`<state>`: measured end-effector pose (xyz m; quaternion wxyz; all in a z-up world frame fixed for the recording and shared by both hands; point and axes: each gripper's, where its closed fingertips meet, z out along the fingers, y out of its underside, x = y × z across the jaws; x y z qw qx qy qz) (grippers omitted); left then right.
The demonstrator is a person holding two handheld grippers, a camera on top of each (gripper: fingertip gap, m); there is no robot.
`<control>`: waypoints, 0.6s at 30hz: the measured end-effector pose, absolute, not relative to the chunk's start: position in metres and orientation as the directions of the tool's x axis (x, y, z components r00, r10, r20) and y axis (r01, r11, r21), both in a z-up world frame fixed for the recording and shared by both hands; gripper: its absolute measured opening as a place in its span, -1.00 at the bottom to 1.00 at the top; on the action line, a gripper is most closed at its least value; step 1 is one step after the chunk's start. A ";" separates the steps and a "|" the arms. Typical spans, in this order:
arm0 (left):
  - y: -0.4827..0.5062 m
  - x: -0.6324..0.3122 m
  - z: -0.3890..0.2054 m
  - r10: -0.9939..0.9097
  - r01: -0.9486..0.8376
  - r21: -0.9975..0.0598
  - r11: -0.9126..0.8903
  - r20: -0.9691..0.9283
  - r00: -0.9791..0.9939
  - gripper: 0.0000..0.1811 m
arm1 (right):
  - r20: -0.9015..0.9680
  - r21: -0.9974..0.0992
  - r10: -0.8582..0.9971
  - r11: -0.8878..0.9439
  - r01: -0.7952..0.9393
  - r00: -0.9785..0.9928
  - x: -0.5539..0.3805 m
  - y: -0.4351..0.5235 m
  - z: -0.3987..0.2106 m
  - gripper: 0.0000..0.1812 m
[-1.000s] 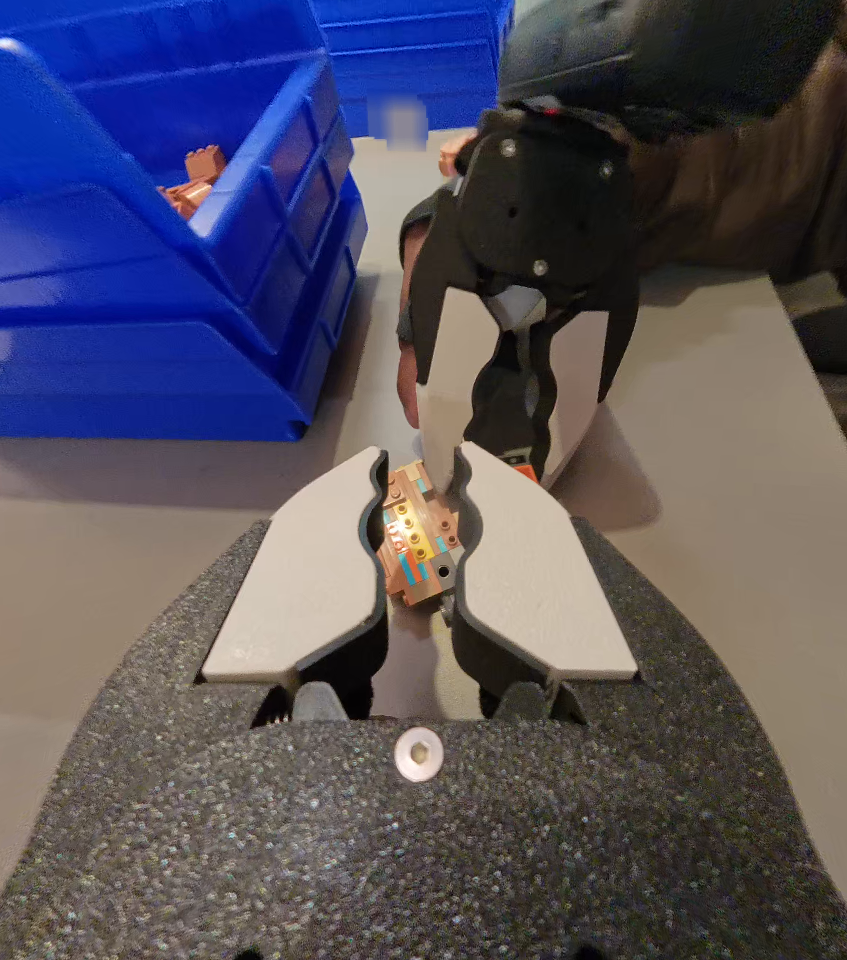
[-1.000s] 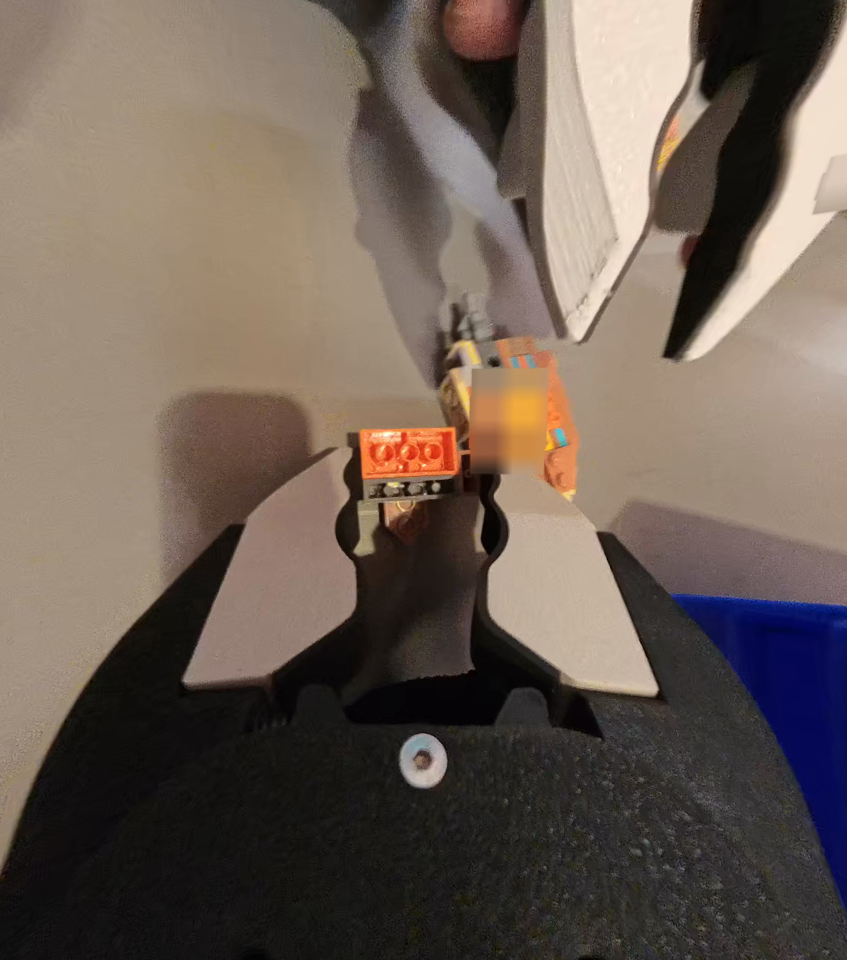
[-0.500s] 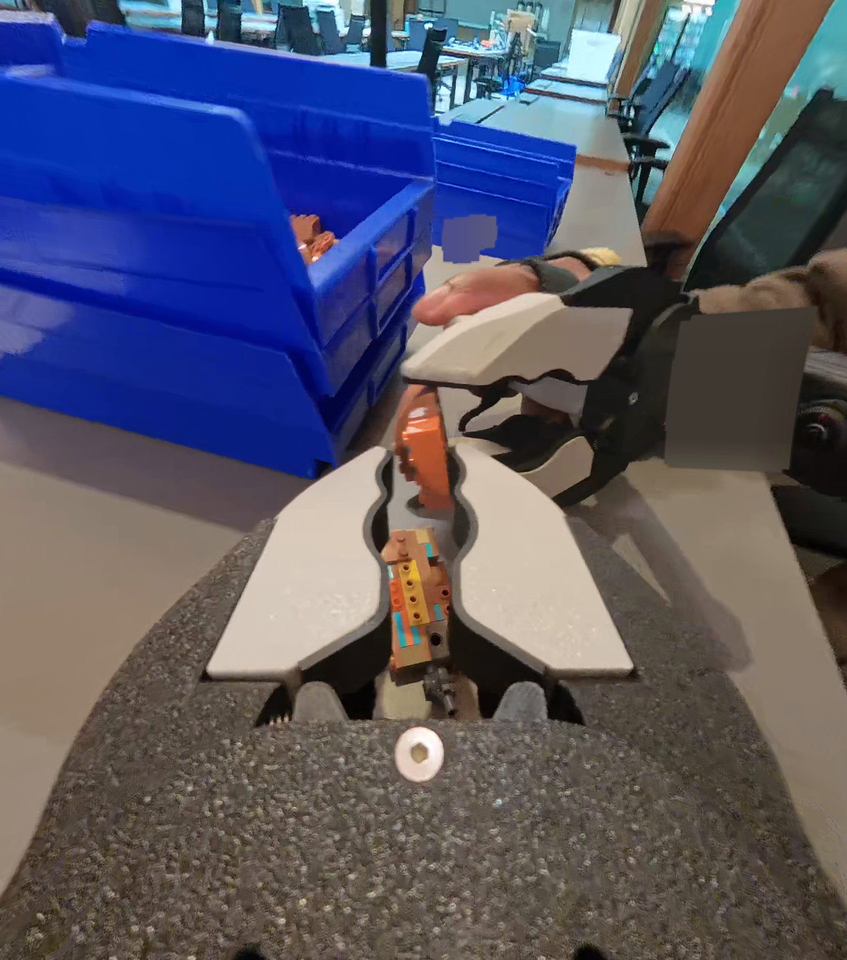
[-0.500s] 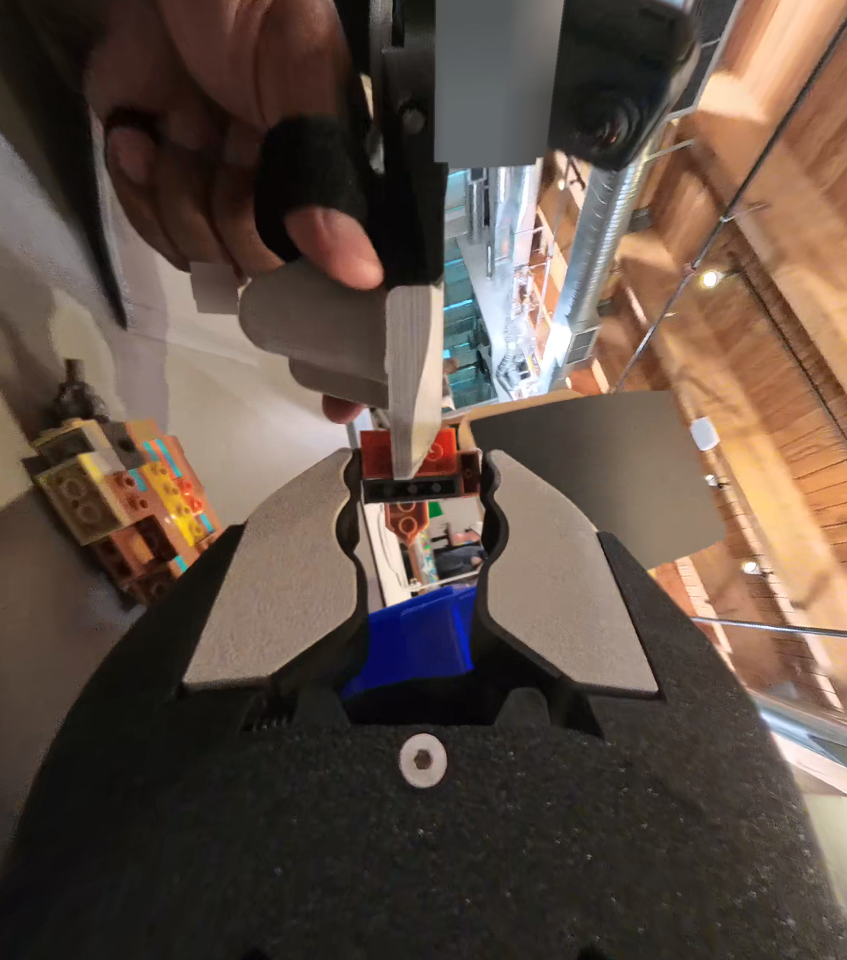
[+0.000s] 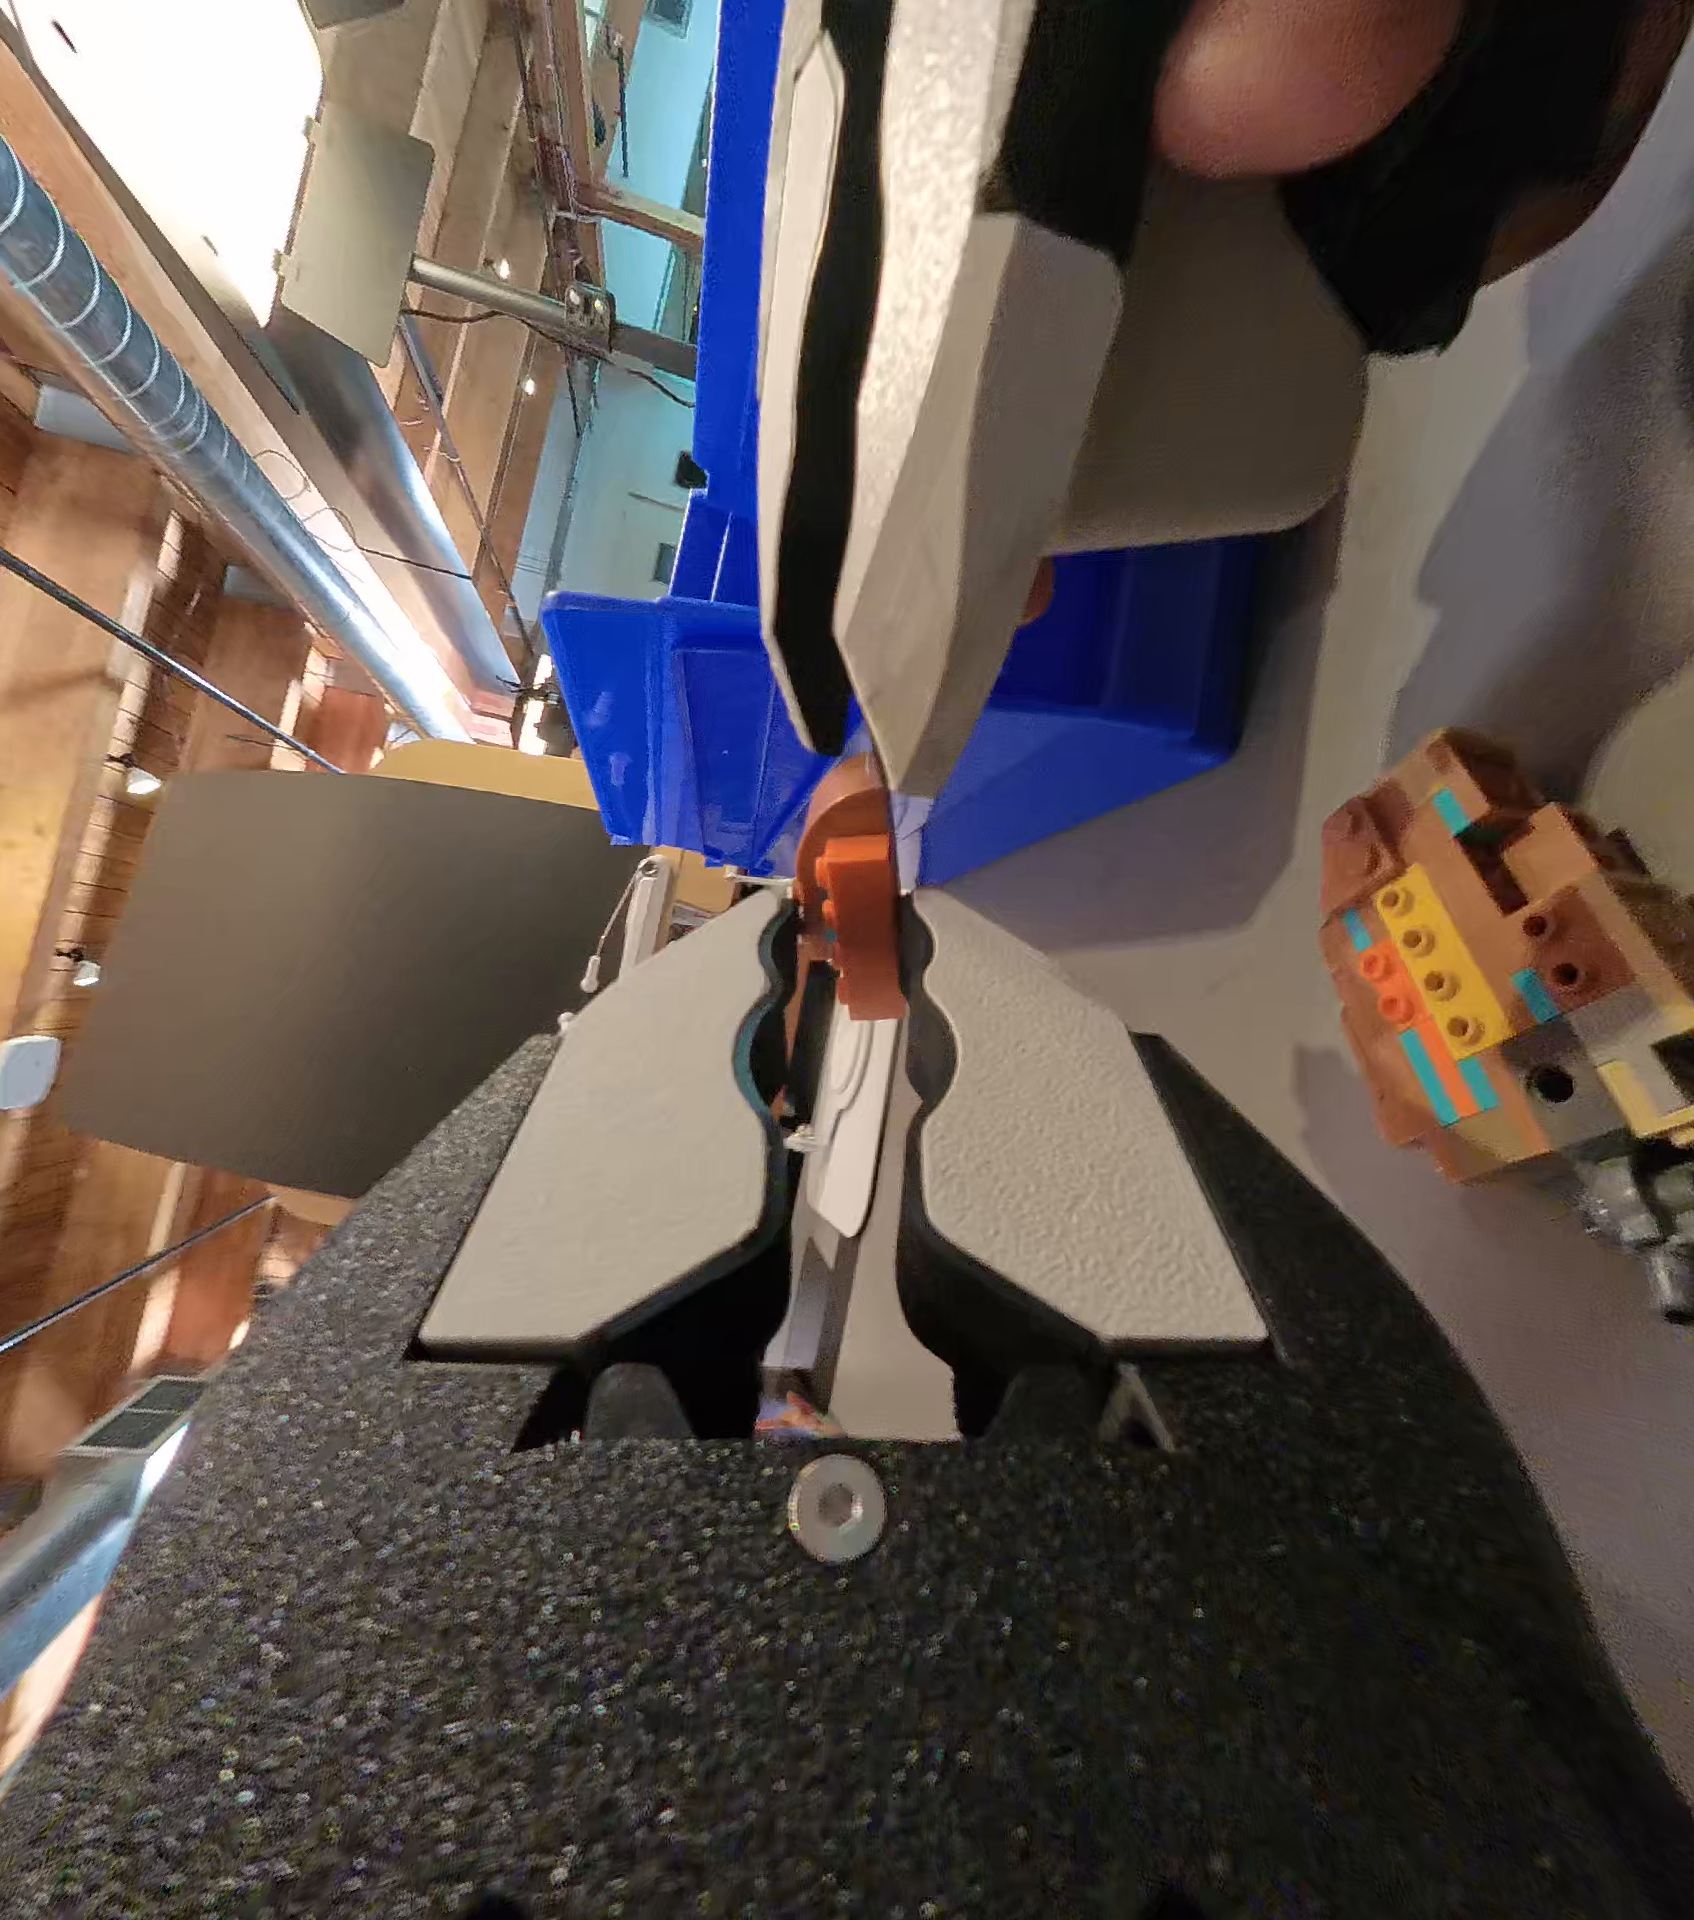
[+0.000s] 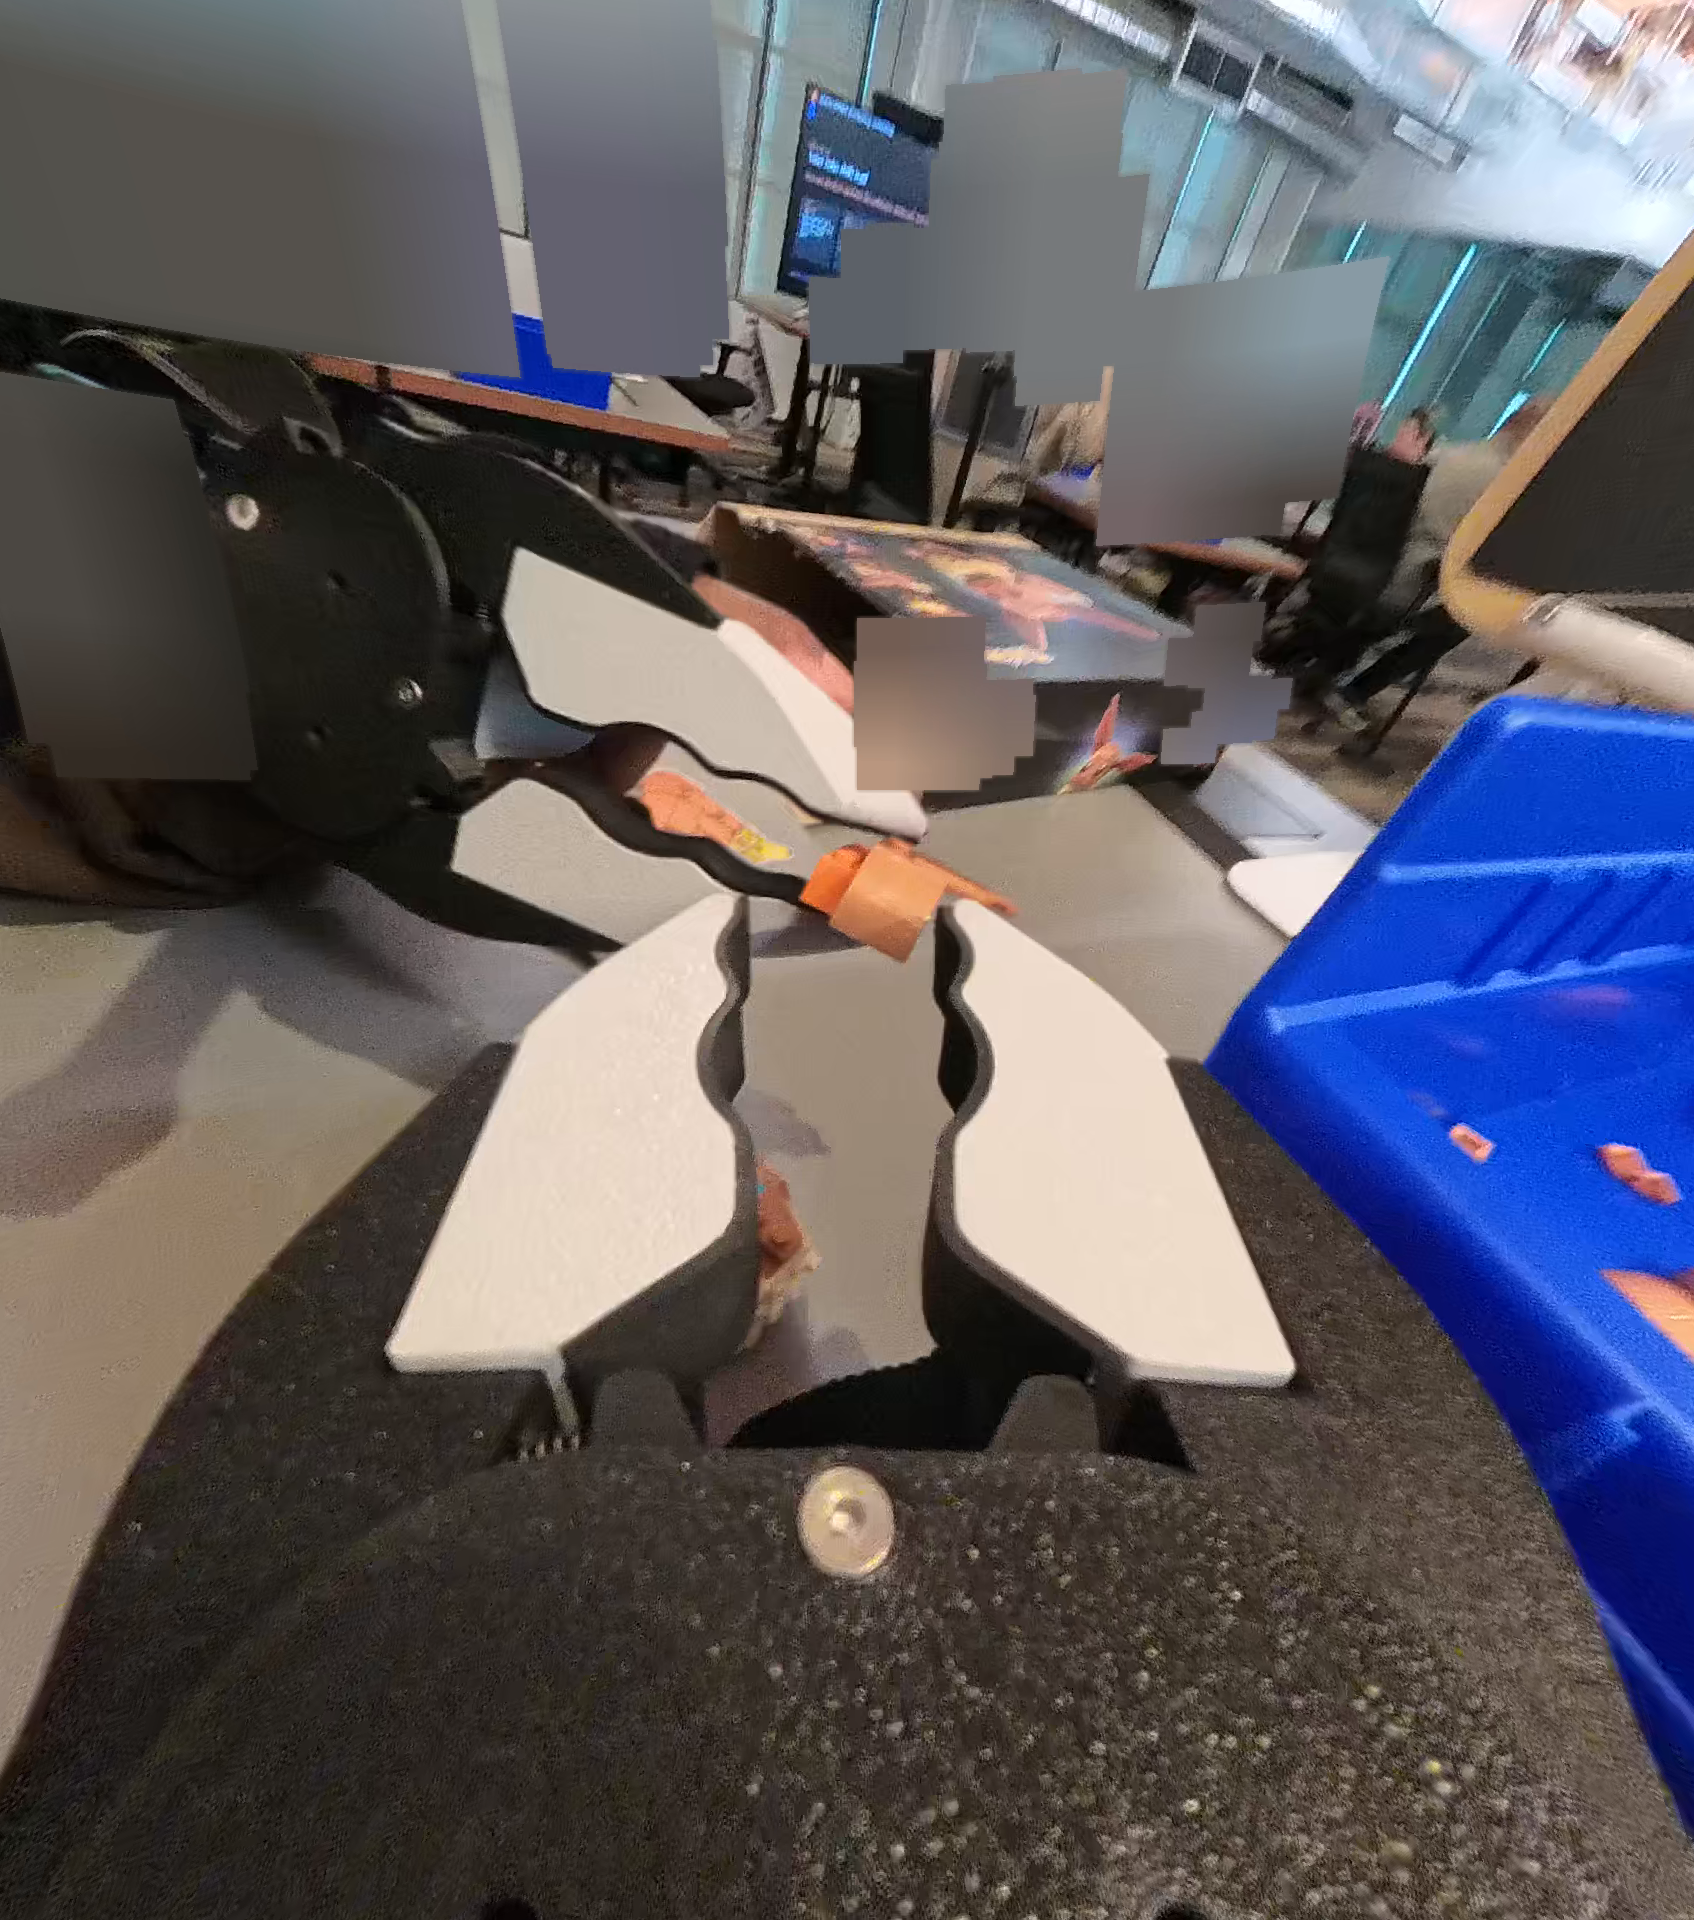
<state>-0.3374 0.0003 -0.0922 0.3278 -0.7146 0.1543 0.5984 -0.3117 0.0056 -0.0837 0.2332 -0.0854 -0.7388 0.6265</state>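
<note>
My left gripper (image 5: 848, 914) is shut on a small orange and brown brick piece (image 5: 858, 935) at its fingertips, held in the air. My right gripper (image 6: 841, 914) is open. The same piece (image 6: 879, 899) sits between its tips, touching its right finger only. In the left wrist view the right gripper (image 5: 853, 769) comes down from the top, tips against the piece, with a person's hand behind it. A brown brick assembly (image 5: 1445, 987) with yellow, orange and teal bricks lies on the grey table (image 5: 1601, 623). It also shows in part under my right gripper's left finger (image 6: 781, 1236).
A blue bin (image 6: 1549, 935) with several loose orange and tan bricks stands close on the right of the right gripper. Blue bins (image 5: 1082, 675) stand behind the grippers in the left wrist view. A printed box (image 6: 978, 582) lies farther back on the table. The grippers are tip to tip, or close to it.
Both grippers have swung round with the piece between them. The left gripper has kept its hold. The right gripper's jaws, which clamped the piece, now stand apart. The assembly stays on the table.
</note>
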 end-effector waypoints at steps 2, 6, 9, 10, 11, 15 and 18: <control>-0.001 -0.338 -0.090 0.165 -0.613 -0.254 -0.749 -0.966 0.198 -0.80 | 0.196 -0.971 0.431 0.214 -0.111 -0.881 -0.314 0.003 -0.089 -0.64; 0.001 -0.333 -0.086 0.127 -0.640 -0.180 -0.747 -0.983 0.130 -0.80 | 0.120 -0.981 0.430 0.188 -0.041 -0.895 -0.313 -0.001 -0.093 -0.67; 0.004 -0.331 -0.091 0.070 -0.654 -0.115 -0.747 -0.993 0.095 -0.80 | 0.074 -0.989 0.425 0.145 -0.013 -0.902 -0.313 0.001 -0.088 -0.68; 0.005 -0.330 -0.092 0.058 -0.660 -0.101 -0.745 -0.995 0.086 -0.80 | 0.064 -0.990 0.424 0.141 -0.004 -0.903 -0.314 0.002 -0.088 -0.69; 0.006 -0.329 -0.092 0.055 -0.667 -0.094 -0.739 -0.995 0.079 -0.80 | 0.059 -0.990 0.423 0.142 0.002 -0.904 -0.314 0.003 -0.088 -0.73; 0.006 -0.329 -0.090 0.125 -0.666 -0.188 -0.721 -0.982 0.143 -0.80 | 0.121 -0.985 0.434 0.162 -0.055 -0.893 -0.316 0.005 -0.088 -0.78; 0.005 -0.330 -0.087 0.251 -0.640 -0.423 -0.642 -0.904 0.345 -0.71 | 0.248 -0.965 0.451 0.193 -0.178 -0.857 -0.316 0.008 -0.083 -0.79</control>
